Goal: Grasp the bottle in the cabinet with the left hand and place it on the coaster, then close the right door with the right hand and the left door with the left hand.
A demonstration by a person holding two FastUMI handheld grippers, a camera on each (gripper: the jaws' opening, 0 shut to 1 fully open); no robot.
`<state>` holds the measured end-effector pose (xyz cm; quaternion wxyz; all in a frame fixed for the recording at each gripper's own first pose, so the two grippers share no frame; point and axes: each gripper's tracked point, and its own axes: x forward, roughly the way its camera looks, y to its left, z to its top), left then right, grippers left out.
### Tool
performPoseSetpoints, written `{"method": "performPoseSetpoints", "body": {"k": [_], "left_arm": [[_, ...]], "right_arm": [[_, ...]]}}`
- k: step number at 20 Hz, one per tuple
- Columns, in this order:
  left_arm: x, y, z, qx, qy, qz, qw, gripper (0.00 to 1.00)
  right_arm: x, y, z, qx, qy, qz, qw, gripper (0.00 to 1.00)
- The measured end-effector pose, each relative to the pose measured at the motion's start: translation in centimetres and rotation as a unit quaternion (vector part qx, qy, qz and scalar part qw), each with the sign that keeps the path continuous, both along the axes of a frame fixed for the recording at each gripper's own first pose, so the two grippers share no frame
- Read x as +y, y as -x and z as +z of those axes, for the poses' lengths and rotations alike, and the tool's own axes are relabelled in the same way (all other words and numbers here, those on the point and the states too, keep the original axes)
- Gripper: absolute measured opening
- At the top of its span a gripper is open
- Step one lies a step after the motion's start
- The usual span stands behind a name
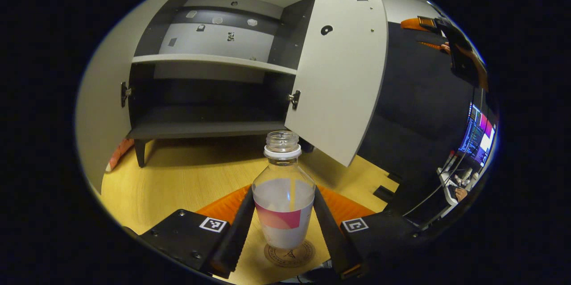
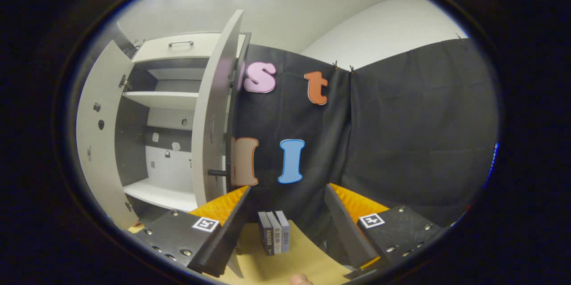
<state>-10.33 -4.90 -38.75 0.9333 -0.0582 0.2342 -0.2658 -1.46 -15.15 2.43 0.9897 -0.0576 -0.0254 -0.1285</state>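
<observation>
A clear, uncapped bottle (image 1: 283, 213) with a pink and white label stands upright on a round brown coaster (image 1: 290, 256) on the wooden table. My left gripper (image 1: 283, 191) is shut on the bottle, one finger against each side. Behind it the cabinet (image 1: 209, 59) stands with bare shelves, its right door (image 1: 343, 66) swung wide open and its left door (image 1: 100, 111) open too. In the right gripper view my right gripper (image 2: 287, 193) is open and holds nothing; the right door (image 2: 214, 120) is seen nearly edge-on to its upper left, the left door (image 2: 96, 142) beyond.
A few small grey books (image 2: 274, 233) stand on the table (image 2: 285, 262) between my right fingers, farther off. A dark handle (image 2: 217, 172) sticks out of the right door. A lit screen (image 1: 479, 135) and cables sit far right in the left gripper view.
</observation>
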Motion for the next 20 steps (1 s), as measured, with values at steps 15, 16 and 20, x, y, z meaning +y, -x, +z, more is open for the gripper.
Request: {"method": "performPoseSetpoints", "body": {"k": [15, 16, 20], "left_arm": [[0.4, 2.9, -3.1, 0.027, -0.035, 0.000, 0.999, 0.82], [0.3, 3.1, -3.0, 0.028, -0.037, -0.005, 0.999, 0.81], [0.1, 3.4, -2.1, 0.023, -0.042, -0.012, 0.999, 0.84]], "right_arm": [[1.9, -1.3, -1.8, 0.021, 0.028, 0.022, 0.999, 0.97], [1.8, -1.3, -1.8, 0.022, 0.029, 0.022, 0.999, 0.97], [2.0, -1.4, -2.3, 0.025, 0.030, 0.024, 0.999, 1.00]]}}
